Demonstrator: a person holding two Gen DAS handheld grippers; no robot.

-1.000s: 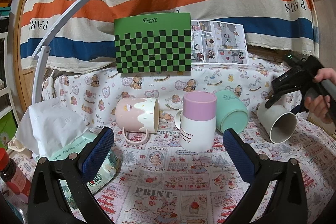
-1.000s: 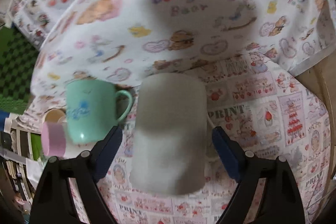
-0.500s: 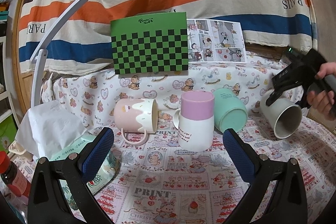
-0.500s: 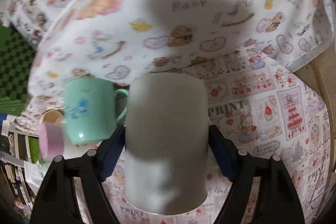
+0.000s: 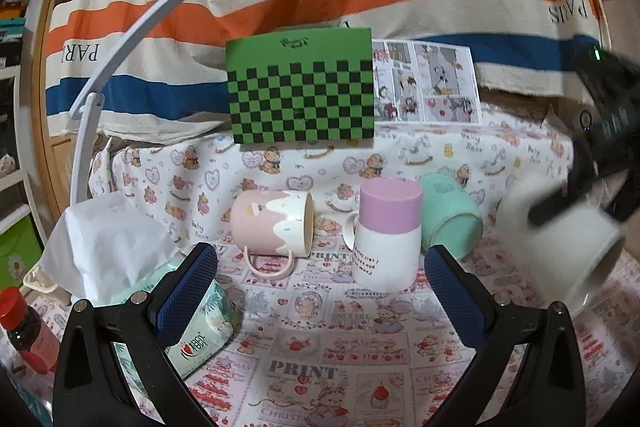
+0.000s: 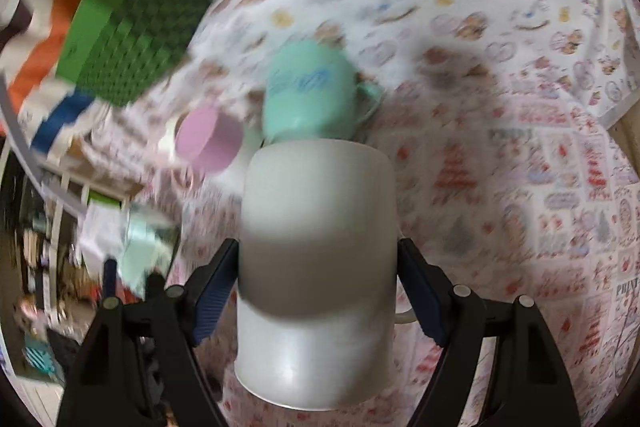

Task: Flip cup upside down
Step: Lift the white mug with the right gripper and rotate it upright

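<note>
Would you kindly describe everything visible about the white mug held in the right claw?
The white mug is plain, glossy and ceramic-looking, cylindrical, with a handle peeking out at its lower right. The right claw is shut on it, one blue pad pressed against each side of its wall. From the left wrist view it is blurred, tilted, mouth pointing down and outward, apparently lifted off the printed cloth, beside the teal mug.

The cup (image 6: 320, 267) is a plain white ceramic mug with a smooth cylindrical body, glossy near its rim. In the right wrist view it fills the centre, clamped across its body between two blue pads (image 6: 212, 291), base pointing toward 12 o'clock and open rim toward 6, a handle just showing at 4 o'clock. In the left wrist view the cup (image 5: 560, 239) sits blurred at 3 o'clock, tilted above the printed cloth (image 5: 320, 367).
</note>
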